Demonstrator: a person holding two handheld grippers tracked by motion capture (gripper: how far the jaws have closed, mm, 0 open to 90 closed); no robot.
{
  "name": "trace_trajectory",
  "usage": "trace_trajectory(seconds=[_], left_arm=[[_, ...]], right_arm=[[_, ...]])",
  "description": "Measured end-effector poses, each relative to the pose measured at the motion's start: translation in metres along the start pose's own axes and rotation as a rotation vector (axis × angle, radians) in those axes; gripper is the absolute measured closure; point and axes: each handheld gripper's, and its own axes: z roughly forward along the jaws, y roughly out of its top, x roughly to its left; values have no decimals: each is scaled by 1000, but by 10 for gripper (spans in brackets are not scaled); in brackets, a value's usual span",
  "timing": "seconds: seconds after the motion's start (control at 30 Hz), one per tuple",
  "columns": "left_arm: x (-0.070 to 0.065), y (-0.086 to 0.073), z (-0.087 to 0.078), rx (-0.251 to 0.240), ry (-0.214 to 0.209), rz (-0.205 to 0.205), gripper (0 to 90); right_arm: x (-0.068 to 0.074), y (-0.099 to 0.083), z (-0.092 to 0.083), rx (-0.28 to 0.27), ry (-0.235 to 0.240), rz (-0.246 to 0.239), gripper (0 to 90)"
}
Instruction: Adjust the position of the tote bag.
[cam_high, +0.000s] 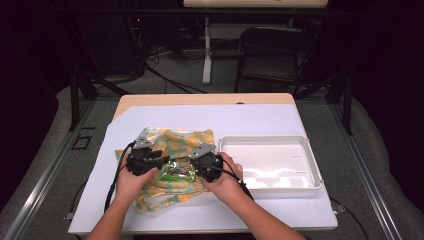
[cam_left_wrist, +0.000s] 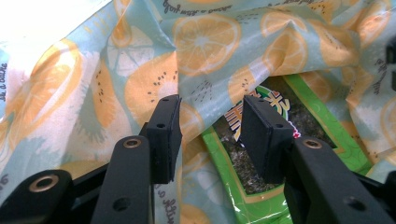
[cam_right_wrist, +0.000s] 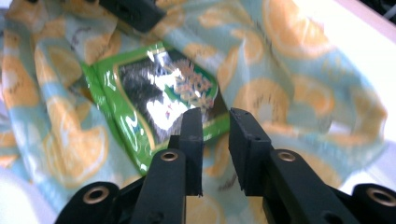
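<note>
A cloth (cam_high: 175, 137) printed with orange slices on pale blue lies crumpled on the white table cover. On it rests a green foil packet (cam_high: 177, 171) with a dark middle. My left gripper (cam_high: 159, 161) sits at the packet's left side, my right gripper (cam_high: 197, 163) at its right. In the left gripper view the left gripper (cam_left_wrist: 210, 105) is open over a fold of cloth (cam_left_wrist: 201, 42), and the packet (cam_left_wrist: 322, 116) is partly tucked under that fold. In the right gripper view the right gripper (cam_right_wrist: 215, 114) is open by a narrow gap at the near edge of the packet (cam_right_wrist: 154, 88).
A white plastic tray (cam_high: 265, 138) stands just right of the cloth, close to my right hand. The white cover (cam_high: 225, 117) spreads over the wooden table. Beyond the table's far edge stand a dark chair (cam_high: 272, 50) and a white post (cam_high: 206, 55).
</note>
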Motion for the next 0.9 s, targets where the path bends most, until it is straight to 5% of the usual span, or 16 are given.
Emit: trace_trajectory(seconds=[0.67,0.9], left_arm=[[0,0,1,-5,-9,-4,575],[1,0,1,5,-12,-2,575]], right_arm=[[-20,46,44,22,-12,6,599],[-26,45,63,97,1,15,698]])
